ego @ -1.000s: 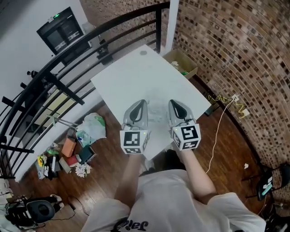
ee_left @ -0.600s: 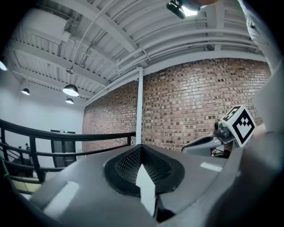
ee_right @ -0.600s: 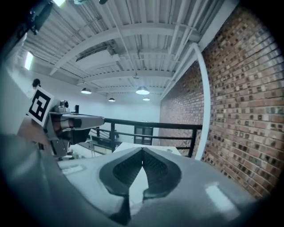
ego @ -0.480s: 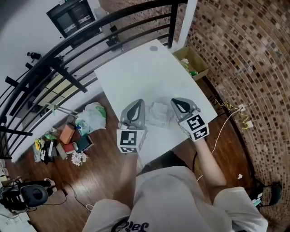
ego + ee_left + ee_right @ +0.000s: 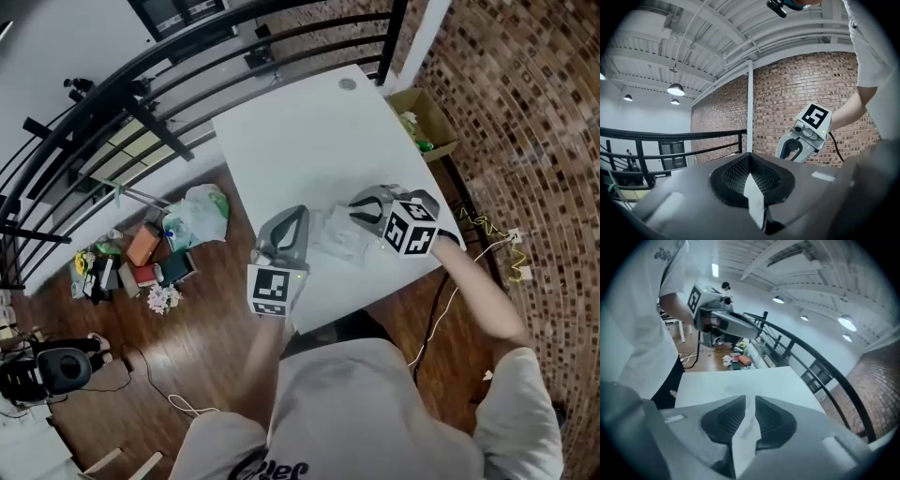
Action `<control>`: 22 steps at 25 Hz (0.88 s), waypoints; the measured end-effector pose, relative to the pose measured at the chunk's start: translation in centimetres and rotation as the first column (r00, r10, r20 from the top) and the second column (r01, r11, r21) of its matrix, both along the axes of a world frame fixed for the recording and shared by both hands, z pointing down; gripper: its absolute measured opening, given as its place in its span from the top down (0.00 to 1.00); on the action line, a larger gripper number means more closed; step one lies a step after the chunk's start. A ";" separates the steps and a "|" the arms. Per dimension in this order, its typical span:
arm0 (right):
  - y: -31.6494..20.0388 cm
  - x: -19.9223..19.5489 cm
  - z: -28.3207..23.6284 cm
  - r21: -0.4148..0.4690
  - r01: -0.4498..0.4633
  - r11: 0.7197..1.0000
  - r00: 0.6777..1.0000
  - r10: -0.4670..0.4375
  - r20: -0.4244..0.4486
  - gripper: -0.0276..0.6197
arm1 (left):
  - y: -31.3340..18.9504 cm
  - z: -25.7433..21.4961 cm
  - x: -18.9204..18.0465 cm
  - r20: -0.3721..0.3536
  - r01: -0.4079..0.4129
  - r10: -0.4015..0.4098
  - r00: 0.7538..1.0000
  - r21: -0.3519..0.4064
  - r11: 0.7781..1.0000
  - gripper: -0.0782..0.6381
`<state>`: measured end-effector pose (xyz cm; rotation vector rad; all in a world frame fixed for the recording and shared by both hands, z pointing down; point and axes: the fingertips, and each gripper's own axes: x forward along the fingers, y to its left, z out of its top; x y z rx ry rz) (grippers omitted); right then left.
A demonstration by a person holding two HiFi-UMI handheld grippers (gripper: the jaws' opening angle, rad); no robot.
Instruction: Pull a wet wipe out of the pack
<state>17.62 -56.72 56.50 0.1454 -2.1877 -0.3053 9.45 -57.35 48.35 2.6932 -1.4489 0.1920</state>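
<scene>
The wet wipe pack (image 5: 336,236), pale and crumpled-looking, lies on the white table (image 5: 300,141) near its front edge. My left gripper (image 5: 297,212) hovers just left of the pack, its jaws meeting at the tips (image 5: 750,157), and I see nothing held there. My right gripper (image 5: 356,204) leans in over the pack's right side, pointing steeply down. Its jaws (image 5: 750,397) have just been opening. They stand a narrow slit apart, and only white table shows between them. Each gripper appears in the other's view: the right gripper (image 5: 800,144) and the left gripper (image 5: 724,320).
An open cardboard box (image 5: 427,122) stands past the table's right corner. A black railing (image 5: 141,103) runs along the far left. On the wooden floor to the left lie a plastic bag (image 5: 197,216) and clutter (image 5: 131,267). A cable (image 5: 492,234) trails at right.
My right gripper has rolled and swung down from beside the pack to lean over its right side. The left gripper has sunk a little. The head view has shifted.
</scene>
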 end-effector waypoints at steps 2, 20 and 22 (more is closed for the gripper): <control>0.7 -0.6 1.8 -0.049 0.112 0.992 0.991 -0.115 -0.065 0.83 | -0.1 0.6 -0.1 0.009 -0.003 0.003 1.000 -0.011 1.000 0.87; 4.6 -0.9 13.0 -0.325 0.304 0.896 0.886 -0.391 -0.249 0.79 | 0.9 4.0 -1.5 0.002 0.019 -0.019 1.000 -0.068 0.998 0.87; 4.7 -0.9 13.2 -0.334 0.292 0.896 0.889 -0.383 -0.251 0.79 | 1.2 4.3 -1.8 0.004 0.023 -0.023 1.000 -0.072 0.997 0.87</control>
